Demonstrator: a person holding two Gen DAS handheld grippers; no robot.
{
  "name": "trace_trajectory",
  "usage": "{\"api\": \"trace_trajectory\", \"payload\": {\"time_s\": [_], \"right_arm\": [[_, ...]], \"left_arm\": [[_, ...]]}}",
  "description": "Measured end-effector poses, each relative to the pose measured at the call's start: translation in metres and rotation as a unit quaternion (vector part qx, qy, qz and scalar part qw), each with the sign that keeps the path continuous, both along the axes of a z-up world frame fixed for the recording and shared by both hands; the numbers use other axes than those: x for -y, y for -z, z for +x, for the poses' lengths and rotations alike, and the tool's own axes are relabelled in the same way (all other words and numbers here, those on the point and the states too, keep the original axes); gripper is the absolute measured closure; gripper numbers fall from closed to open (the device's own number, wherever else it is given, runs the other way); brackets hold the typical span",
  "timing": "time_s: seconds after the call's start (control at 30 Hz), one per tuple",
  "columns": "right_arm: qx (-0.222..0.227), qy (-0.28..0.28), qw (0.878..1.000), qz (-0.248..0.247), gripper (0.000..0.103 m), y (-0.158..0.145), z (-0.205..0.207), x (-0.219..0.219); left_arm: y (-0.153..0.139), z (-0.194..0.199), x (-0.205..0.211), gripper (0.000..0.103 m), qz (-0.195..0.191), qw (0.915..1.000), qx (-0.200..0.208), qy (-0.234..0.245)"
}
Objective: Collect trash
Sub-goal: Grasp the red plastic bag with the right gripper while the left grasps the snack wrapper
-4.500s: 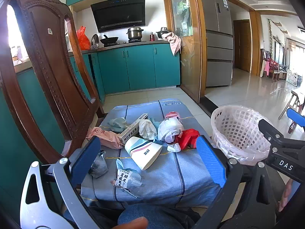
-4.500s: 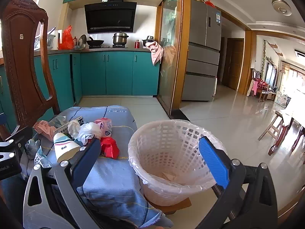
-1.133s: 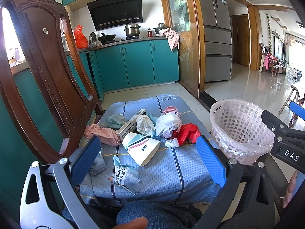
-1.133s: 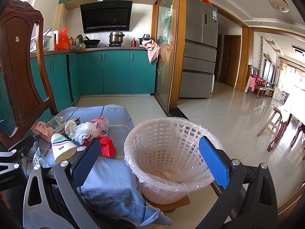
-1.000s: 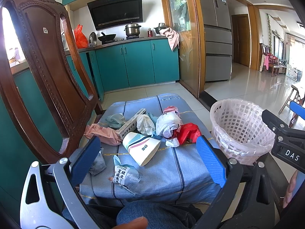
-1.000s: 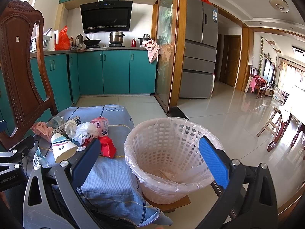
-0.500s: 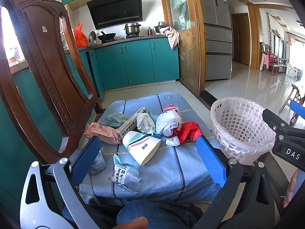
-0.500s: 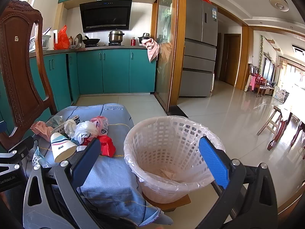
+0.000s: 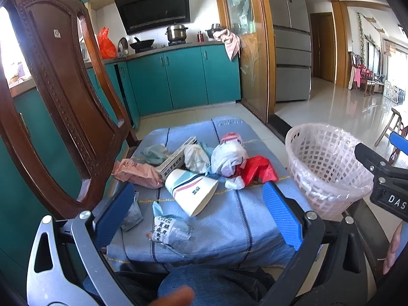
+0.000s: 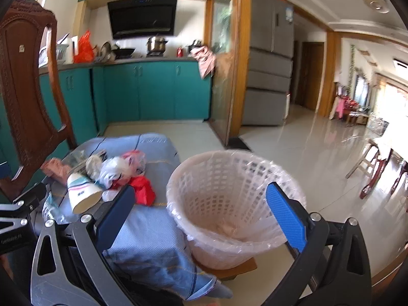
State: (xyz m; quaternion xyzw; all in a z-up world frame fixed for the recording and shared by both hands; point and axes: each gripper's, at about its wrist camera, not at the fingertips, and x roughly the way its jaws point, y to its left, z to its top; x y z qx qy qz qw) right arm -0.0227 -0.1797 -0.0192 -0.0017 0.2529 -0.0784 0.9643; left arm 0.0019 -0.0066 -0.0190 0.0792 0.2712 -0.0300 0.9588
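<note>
Trash pile (image 9: 204,163) is lying straight ahead of the wide-open left gripper (image 9: 196,211); the equally open right gripper (image 10: 201,214) is being pointed at the pink plastic-lined basket (image 10: 229,204).

Home kitchen — teal cabinets (image 9: 186,76), range hood (image 9: 155,7), fridge (image 9: 288,40)

The left gripper (image 9: 199,214) hung with its blue-padded jaws spread wide and nothing between them, near the front edge of the blue cloth (image 9: 229,227). The right gripper (image 10: 201,214) (jaws equally wide, equally empty) hung to the cloth's right. Bare fingers (image 9: 392,247) showed under that gripper's body.
</note>
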Motion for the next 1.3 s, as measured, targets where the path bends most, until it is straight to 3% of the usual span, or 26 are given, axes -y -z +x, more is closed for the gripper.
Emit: {"api": "trace_trajectory", "payload": {"time_s": [0.1,0.2,0.27,0.37,0.4,0.5,0.6,0.83,0.93,1.07,1.3], "right_arm": [[-0.017,-0.017,1.0,0.018,0.003,0.008,0.005,0.002],[-0.025,-0.021,0.999,-0.004,0.003,0.015,0.01,-0.007],[-0.032,-0.05,0.998,-0.011,0.003,0.021,0.016,-0.019],[-0.066,-0.113,0.991,0.029,0.004,0.035,0.034,-0.033],[-0.072,-0.123,0.989,0.036,0.008,0.039,0.039,-0.037],[-0.085,-0.129,0.987,0.036,0.023,0.047,0.064,-0.048],[-0.093,-0.148,0.984,0.027,0.032,0.051,0.091,-0.059],[-0.151,-0.147,0.977,-0.028,0.034,0.09,0.164,-0.073],[-0.167,-0.15,0.974,-0.037,0.034,0.101,0.176,-0.074],[-0.191,-0.172,0.966,-0.02,0.034,0.113,0.18,-0.074],[-0.197,-0.219,0.956,-0.002,0.034,0.107,0.158,-0.077]], "left_arm": [[0.011,0.01,-0.021,0.003,-0.008,0.9993,-0.032,-0.017],[0.027,0.018,-0.048,0.007,-0.011,0.9967,-0.064,-0.049],[0.033,0.021,-0.062,0.025,-0.015,0.9949,-0.077,-0.064],[0.039,0.025,-0.078,0.039,-0.03,0.992,-0.09,-0.082],[0.04,0.027,-0.081,0.04,-0.034,0.9914,-0.093,-0.086],[0.042,0.03,-0.085,0.04,-0.047,0.9905,-0.098,-0.084],[0.049,0.038,-0.086,0.023,-0.043,0.9897,-0.104,-0.089],[0.065,0.055,-0.101,0.021,-0.064,0.9839,-0.133,-0.101],[0.069,0.06,-0.104,0.017,-0.074,0.9824,-0.141,-0.097],[0.078,0.068,-0.097,0.015,-0.086,0.9811,-0.157,-0.074],[0.098,0.077,-0.085,0.014,-0.078,0.9772,-0.189,-0.057]]}}
